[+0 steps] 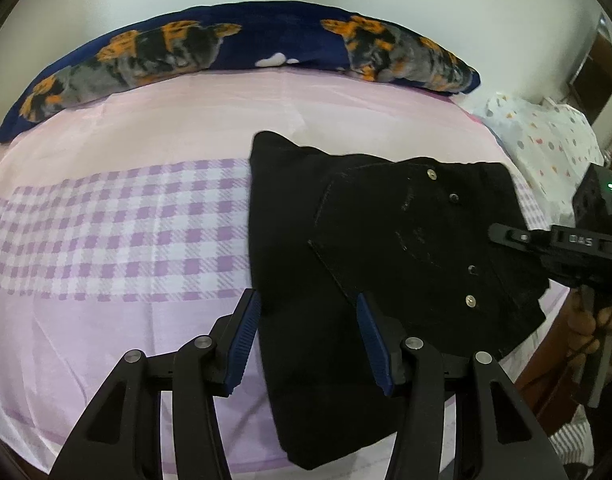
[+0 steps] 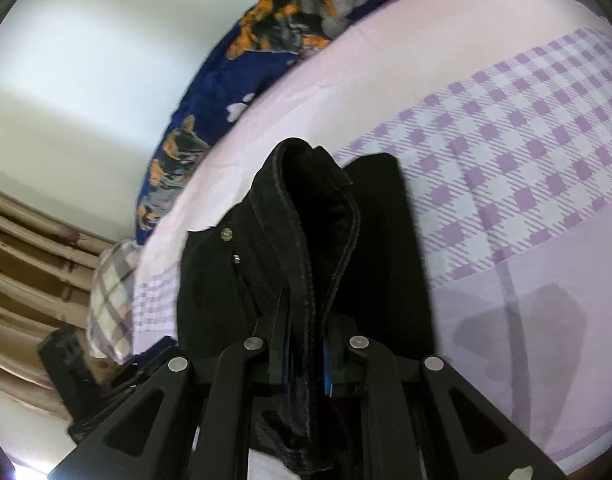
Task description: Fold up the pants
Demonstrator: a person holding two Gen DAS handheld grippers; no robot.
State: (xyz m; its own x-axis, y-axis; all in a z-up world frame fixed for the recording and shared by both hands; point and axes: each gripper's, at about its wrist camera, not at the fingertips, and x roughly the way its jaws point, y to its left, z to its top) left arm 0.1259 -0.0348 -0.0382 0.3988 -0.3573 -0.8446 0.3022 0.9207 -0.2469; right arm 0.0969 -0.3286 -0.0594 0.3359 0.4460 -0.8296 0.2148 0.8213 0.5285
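Black pants [image 1: 346, 264] edge clamped in right tool [image 2: 306, 344] (left tool [image 1: 310, 340] released).

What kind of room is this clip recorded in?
Most likely a bedroom: black pants lie on a bed with a pink and purple checked sheet, and a navy dog-print blanket runs along the wall.

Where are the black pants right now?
The black denim pants lie folded on the pink checked bedsheet, right of centre in the left wrist view, one edge clamped in the right gripper.
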